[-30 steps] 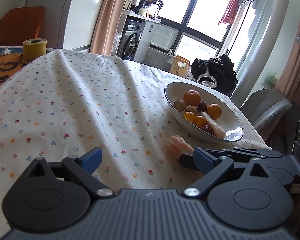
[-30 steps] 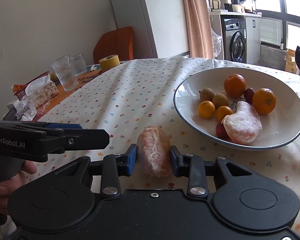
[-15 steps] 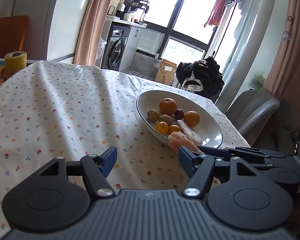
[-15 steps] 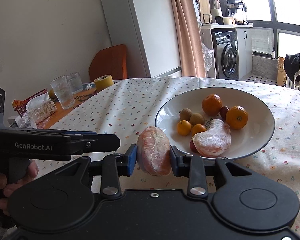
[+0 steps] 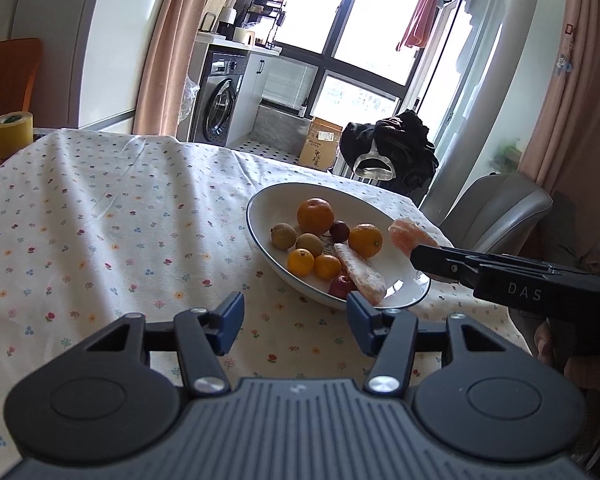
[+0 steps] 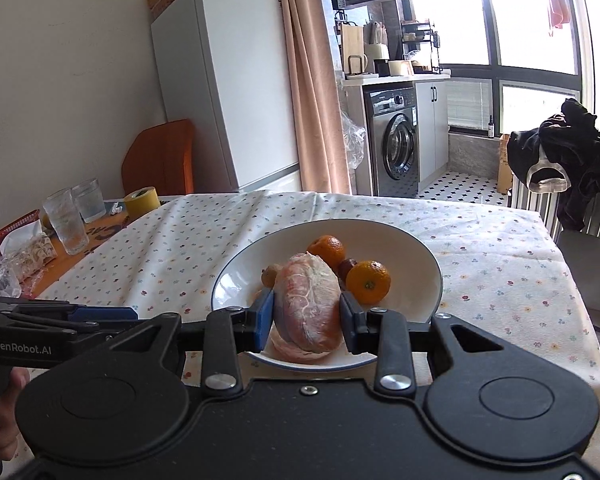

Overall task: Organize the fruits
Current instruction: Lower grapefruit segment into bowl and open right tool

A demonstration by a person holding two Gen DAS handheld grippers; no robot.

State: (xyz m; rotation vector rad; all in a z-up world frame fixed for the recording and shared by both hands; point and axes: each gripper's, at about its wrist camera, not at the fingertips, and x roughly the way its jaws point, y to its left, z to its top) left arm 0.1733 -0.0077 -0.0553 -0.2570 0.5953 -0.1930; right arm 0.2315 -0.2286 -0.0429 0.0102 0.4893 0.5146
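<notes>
A white bowl [image 5: 268,204] [image 6: 416,252] on the floral tablecloth holds oranges, kiwis, dark red fruits and a peeled pomelo segment [image 5: 360,274]. My right gripper [image 6: 307,316] is shut on a second peeled pomelo segment [image 6: 310,308] [image 5: 410,234], held in the air above the bowl's near side. In the left wrist view that gripper reaches in from the right over the bowl. My left gripper [image 5: 296,322] is open and holds nothing, hovering above the cloth just short of the bowl's near-left rim.
A yellow tape roll [image 6: 141,201] [image 5: 11,135], two glasses [image 6: 66,220] and snack packets [image 6: 28,254] sit at the table's far left. A grey chair [image 5: 496,208] stands beyond the bowl. The cloth left of the bowl is bare.
My right gripper has lifted the pomelo segment off the cloth and carried it over the bowl. My left gripper has drifted a little toward the bowl, still open.
</notes>
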